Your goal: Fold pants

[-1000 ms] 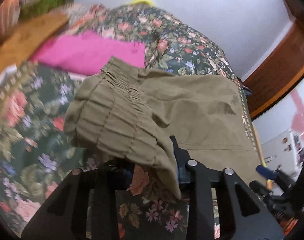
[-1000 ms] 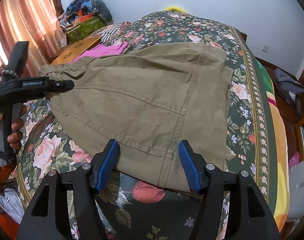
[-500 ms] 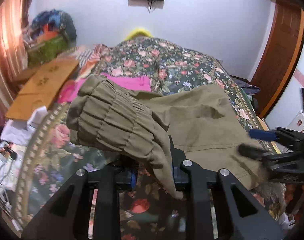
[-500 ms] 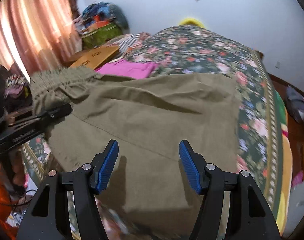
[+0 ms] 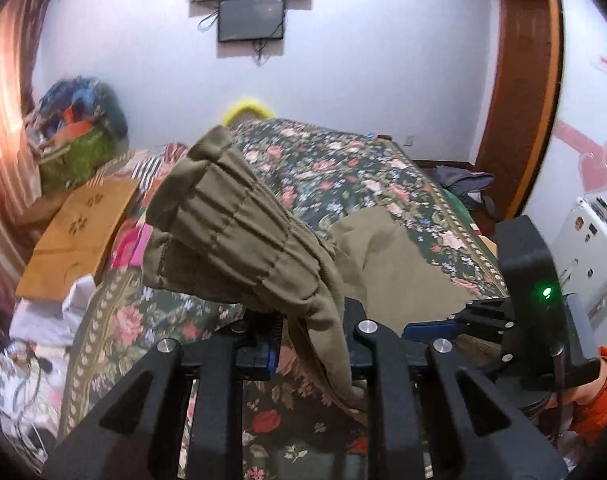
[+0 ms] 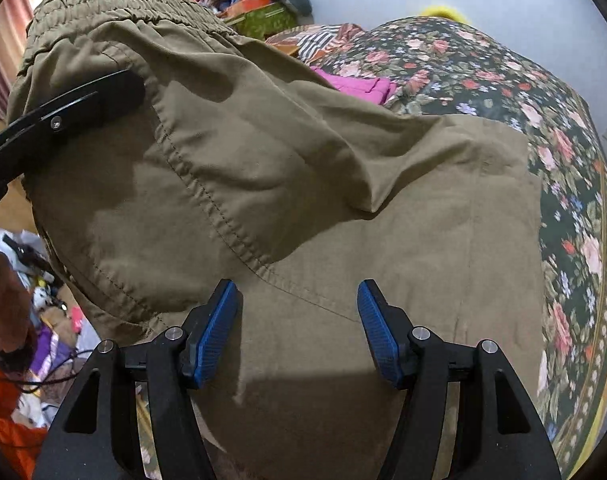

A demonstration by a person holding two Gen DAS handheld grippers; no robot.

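so far the fold is under way, not finished. the olive pants (image 6: 303, 184) lie mostly spread on the floral bed (image 6: 503, 80), with the elastic waistband (image 5: 239, 232) end lifted clear of the bedspread. the left gripper (image 5: 309, 344) has its jaws pinching the cloth just below the waistband; those jaws have just been closing further, with the fabric between them, and the gathered band droops over the top of the tool. in the right wrist view the same tool shows as a dark bar at the upper left, pressed into the raised cloth.

the right gripper (image 6: 299, 332) hangs just above the flat part of the pants, jaws spread, blue pads (image 6: 215, 332) on either side of bare fabric and gripping nothing. whether the pads touch the cloth cannot be told.

judgement: the garment appears to be already doubled lengthwise, since only one broad panel shows, though this is not certain. the waistband end is raised but not yet laid over the rest. remaining: carry it across, set it down, smooth the wrinkles near the seam (image 6: 207, 196). a pink garment (image 6: 355, 84) lies beyond, apart from the pants.
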